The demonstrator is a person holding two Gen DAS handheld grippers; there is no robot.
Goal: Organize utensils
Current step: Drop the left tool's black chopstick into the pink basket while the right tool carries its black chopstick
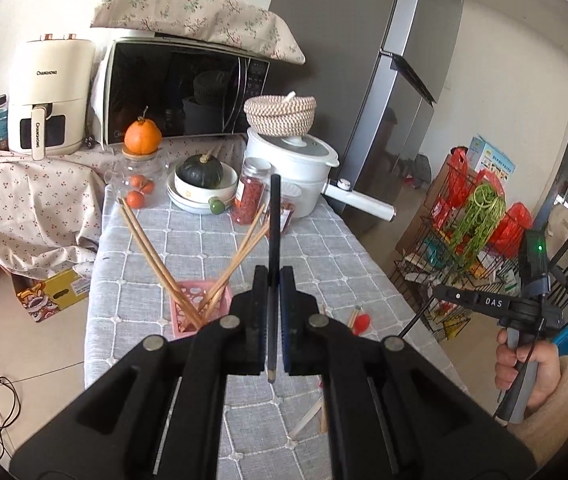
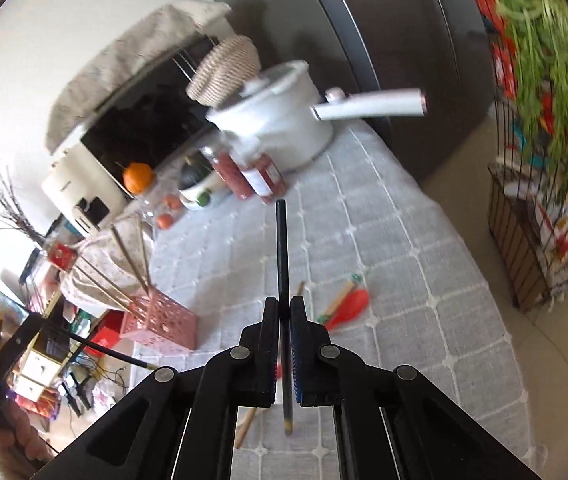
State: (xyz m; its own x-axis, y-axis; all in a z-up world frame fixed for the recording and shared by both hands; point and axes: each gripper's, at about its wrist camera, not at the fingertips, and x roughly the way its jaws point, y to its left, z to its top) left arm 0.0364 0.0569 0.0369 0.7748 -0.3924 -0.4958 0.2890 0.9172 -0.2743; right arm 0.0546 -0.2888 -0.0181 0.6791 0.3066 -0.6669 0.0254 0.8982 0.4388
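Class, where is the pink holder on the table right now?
In the left wrist view, the pink holder stands near the table's left edge, wooden chopsticks inside, just left of the left gripper.

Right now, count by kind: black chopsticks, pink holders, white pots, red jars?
black chopsticks: 2
pink holder: 1
white pot: 1
red jars: 2
Total: 6
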